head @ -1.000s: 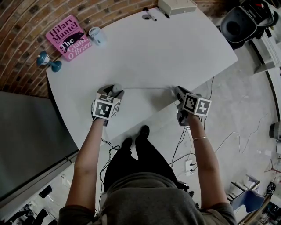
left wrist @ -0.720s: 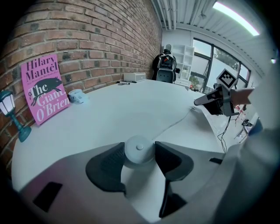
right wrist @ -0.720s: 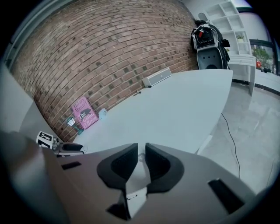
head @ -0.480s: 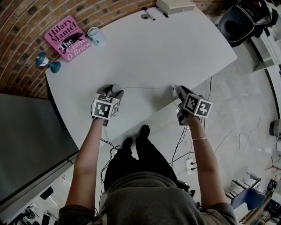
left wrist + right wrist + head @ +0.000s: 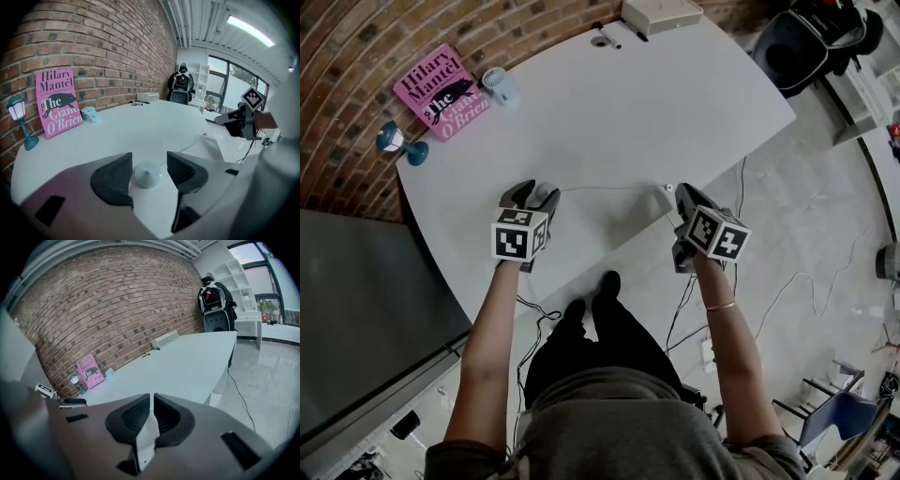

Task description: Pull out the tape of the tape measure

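Two grippers sit over the near edge of the white table (image 5: 628,112), and between them a thin tape (image 5: 614,188) lies drawn out across the tabletop. My left gripper (image 5: 534,194) has its jaws opening wide. The small round white tape measure (image 5: 148,174) sits on the table between the two dark pads, with a gap on either side, so neither pad presses on it. From that case the tape runs toward my right, and its free end (image 5: 667,187) rests on the table just beside the tips of the right gripper (image 5: 151,401). That gripper's jaws are closing and all but together, with only a narrow slit left between the ribbed pads. I can make out no tape pinched in the slit. Seen from the left gripper view, the right gripper appears raised a little off the surface, though I cannot tell whether it touches the tape's end. At the far left, against the brick wall (image 5: 103,51), stands a pink book (image 5: 441,91). A small teal lamp figure (image 5: 398,142) is beside it and a pale round object (image 5: 499,84) sits on its other side. A white box (image 5: 661,14) and a pen (image 5: 605,39) lie at the table's far end, well apart from the tape.
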A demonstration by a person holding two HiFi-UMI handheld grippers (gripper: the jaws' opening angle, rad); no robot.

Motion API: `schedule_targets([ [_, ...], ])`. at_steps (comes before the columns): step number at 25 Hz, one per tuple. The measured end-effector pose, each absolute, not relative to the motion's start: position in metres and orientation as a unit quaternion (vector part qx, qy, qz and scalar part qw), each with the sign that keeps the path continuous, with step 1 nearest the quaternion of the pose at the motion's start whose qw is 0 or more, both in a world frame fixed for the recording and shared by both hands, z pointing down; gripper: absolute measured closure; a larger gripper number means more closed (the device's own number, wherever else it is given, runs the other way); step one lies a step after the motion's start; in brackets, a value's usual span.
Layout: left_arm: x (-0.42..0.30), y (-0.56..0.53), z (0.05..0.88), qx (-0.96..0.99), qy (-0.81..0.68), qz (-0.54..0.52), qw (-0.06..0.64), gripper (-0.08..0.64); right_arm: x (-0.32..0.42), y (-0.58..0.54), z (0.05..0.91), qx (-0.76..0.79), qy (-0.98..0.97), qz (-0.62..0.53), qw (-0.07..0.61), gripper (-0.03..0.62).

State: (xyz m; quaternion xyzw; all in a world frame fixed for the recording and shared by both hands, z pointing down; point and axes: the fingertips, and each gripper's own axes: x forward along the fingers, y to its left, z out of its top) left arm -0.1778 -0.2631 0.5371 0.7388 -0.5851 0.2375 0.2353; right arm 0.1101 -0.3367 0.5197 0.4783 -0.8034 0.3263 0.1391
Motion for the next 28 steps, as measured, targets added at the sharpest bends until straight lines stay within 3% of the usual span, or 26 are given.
schedule_targets([
  [18, -0.172, -0.238, 0.466, 0.754, -0.617, 0.144, 0.174, 0.512, 0.081, -0.275, 0.440, 0.484, -0.838, 0.235, 0.087, 0.586],
  [28, -0.172, -0.215, 0.452, 0.761, -0.616, 0.123, 0.165, 0.528, 0.079, -0.246, 0.429, 0.492, -0.839, 0.215, 0.090, 0.589],
])
